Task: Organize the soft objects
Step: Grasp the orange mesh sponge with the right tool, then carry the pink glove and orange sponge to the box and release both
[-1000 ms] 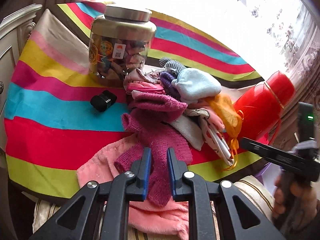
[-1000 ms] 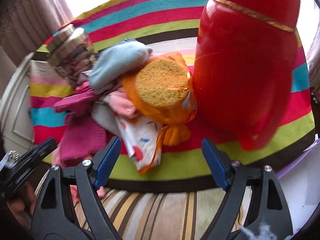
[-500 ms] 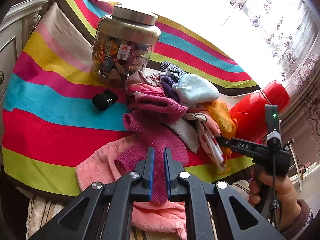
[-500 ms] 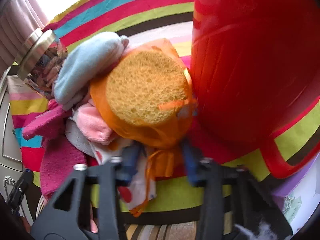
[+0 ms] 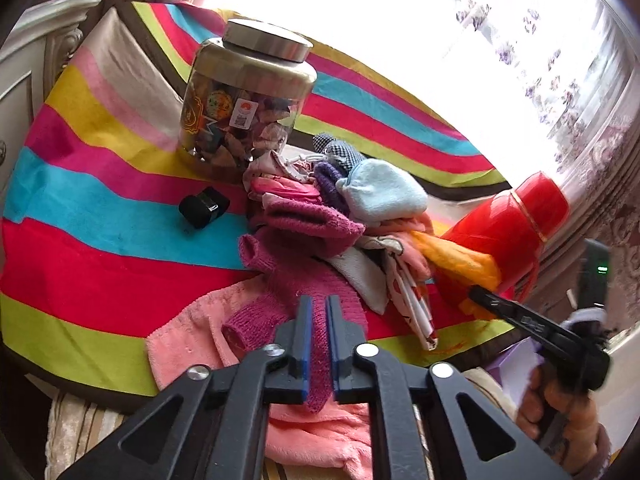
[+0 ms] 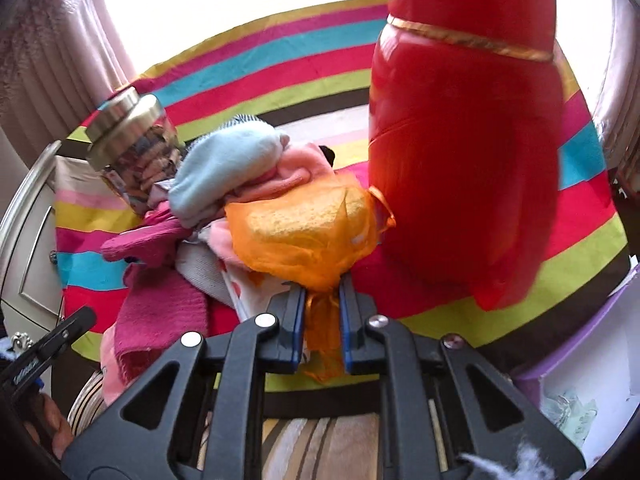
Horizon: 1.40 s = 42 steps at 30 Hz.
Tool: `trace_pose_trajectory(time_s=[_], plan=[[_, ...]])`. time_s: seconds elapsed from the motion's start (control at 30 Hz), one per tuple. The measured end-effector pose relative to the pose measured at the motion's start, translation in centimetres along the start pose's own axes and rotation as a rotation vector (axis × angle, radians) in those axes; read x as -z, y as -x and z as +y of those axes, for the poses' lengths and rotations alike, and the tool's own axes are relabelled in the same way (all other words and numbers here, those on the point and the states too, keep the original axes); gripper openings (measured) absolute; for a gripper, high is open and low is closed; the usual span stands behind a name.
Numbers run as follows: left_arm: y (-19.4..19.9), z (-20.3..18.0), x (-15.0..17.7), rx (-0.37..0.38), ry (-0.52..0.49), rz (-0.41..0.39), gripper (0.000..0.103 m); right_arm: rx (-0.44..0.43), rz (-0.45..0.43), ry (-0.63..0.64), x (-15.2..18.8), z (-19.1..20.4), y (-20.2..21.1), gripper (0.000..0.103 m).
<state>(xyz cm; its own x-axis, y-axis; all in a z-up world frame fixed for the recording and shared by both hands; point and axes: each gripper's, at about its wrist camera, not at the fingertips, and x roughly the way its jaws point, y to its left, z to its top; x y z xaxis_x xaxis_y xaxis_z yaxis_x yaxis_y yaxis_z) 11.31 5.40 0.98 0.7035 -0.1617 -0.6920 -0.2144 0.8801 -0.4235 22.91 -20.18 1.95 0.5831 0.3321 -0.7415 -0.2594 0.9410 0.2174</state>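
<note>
A pile of soft things lies on the striped cloth [image 5: 80,272]: a light blue hat [image 5: 380,192], magenta knit pieces [image 5: 308,224], a pink towel [image 5: 200,336]. My left gripper [image 5: 316,312] is shut over the magenta knit glove [image 5: 320,280], its jaws almost touching. My right gripper [image 6: 322,300] is shut on the tail of an orange mesh bag with a yellow sponge inside [image 6: 304,236]. The bag is lifted at the pile's right side, against the red thermos [image 6: 464,152]. The bag also shows in the left wrist view [image 5: 460,260].
A glass jar with a metal lid [image 5: 244,100] stands behind the pile. A small black object [image 5: 204,206] lies left of the pile. The red thermos [image 5: 508,232] stands at the right. A purple and white box [image 6: 580,360] sits off the table's right edge.
My right gripper moved in and shut on the orange bag's tail, then lifted the bag off the pile. My left gripper's jaws narrowed over the magenta glove.
</note>
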Motion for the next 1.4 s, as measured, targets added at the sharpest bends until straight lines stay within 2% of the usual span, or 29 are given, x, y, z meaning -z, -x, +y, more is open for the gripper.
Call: trace_pose_trajectory(time_s=[0.03,0.07,0.1,0.17,0.23,0.3,0.33,0.4,0.6,0.8,0.97,1.4], plan=[[-0.3,-0.3,0.0,-0.013,-0.014,0.013,0.031,0.000,-0.012,0.006,0.1,0.2,0.5,0.017],[-0.8,-0.7,0.0,-0.023,-0.031,0.028,0.051,0.000,-0.021,0.012,-0.1,0.3,1.1,0.017],[-1.2,-1.0,0.0,-0.040,-0.043,0.042,0.058,0.000,-0.033,0.018,0.1,0.3,1.6,0.017],[-2.4,-1.5,-0.1,-0.066,-0.071,0.074,0.058,0.000,-0.054,0.030,0.5,0.4,2.9,0.017],[-3.4,-2.0,-0.1,-0.093,-0.101,0.108,0.054,-0.002,-0.076,0.039,0.9,0.6,4.1,0.017],[-4.8,-2.1,0.2,-0.113,-0.112,0.166,0.013,-0.002,-0.089,0.042,1.2,0.7,4.7,0.017],[-5.3,-1.9,0.3,-0.113,-0.106,0.187,0.011,-0.003,-0.096,0.040,1.4,0.6,5.2,0.017],[-4.6,-1.6,0.4,-0.107,-0.090,0.160,0.010,-0.008,-0.104,0.030,1.8,-0.2,6.3,0.017],[-0.3,-1.9,0.8,-0.083,-0.083,0.007,0.010,-0.018,-0.117,-0.005,2.6,-1.7,8.0,0.017],[1.9,-2.8,1.0,-0.031,-0.069,-0.047,0.010,-0.031,-0.125,-0.023,3.3,-3.0,9.5,0.017],[3.7,-5.5,1.3,0.031,-0.095,-0.098,0.010,-0.038,-0.136,-0.045,3.7,-4.3,11.1,0.017],[3.2,-15.1,4.1,0.237,-0.239,-0.025,0.010,0.042,-0.161,-0.066,5.4,-9.3,15.2,0.017]])
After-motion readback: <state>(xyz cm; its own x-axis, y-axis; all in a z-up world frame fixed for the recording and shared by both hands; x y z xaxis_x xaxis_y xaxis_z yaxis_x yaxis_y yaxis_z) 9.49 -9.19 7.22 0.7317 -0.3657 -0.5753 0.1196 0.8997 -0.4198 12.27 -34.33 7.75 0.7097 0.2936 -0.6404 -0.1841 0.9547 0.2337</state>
